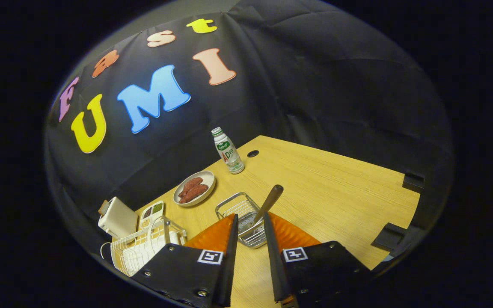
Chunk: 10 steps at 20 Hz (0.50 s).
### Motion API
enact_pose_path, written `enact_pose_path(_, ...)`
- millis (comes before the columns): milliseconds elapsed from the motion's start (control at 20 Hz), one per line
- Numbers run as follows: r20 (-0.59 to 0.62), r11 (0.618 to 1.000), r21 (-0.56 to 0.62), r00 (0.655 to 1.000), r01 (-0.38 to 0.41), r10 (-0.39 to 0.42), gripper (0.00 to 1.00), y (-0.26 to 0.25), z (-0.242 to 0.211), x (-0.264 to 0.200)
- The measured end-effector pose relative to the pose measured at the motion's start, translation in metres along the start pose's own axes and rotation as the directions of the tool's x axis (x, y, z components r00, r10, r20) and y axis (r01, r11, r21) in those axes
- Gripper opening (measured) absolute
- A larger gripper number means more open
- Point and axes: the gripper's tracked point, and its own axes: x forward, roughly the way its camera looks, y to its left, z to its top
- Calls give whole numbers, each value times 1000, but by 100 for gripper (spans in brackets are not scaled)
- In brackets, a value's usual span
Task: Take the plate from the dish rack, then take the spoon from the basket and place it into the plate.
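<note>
A wire basket (239, 210) stands on the wooden table (336, 192) just ahead of my fingertips. A spoon (269, 201) with a brown handle leans in it, its handle rising up and to the right past the right fingertip. My gripper (250, 217) is open, and the basket's near end and the spoon's lower part show in the gap between the fingers. Neither finger presses on the spoon. The white dish rack (137, 250) sits to the left, beside the left finger; I cannot make out what stands in it.
Beyond the basket lies a pale plate (195, 188) holding brown sausages. A capped bottle (228, 150) stands farther back, by a cable hole (253, 153). A white box (118, 218) and a small divided tray (151, 213) sit behind the rack. Black clamps (413, 180) grip the table's right edge.
</note>
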Motion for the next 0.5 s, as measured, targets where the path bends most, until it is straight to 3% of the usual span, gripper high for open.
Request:
enact_pose_path(300, -15, 999, 25, 999, 45, -45, 36, -11, 5, 40)
enact_pose_path(500, -35, 996, -18, 996, 83, -84, 36, -17, -1, 59)
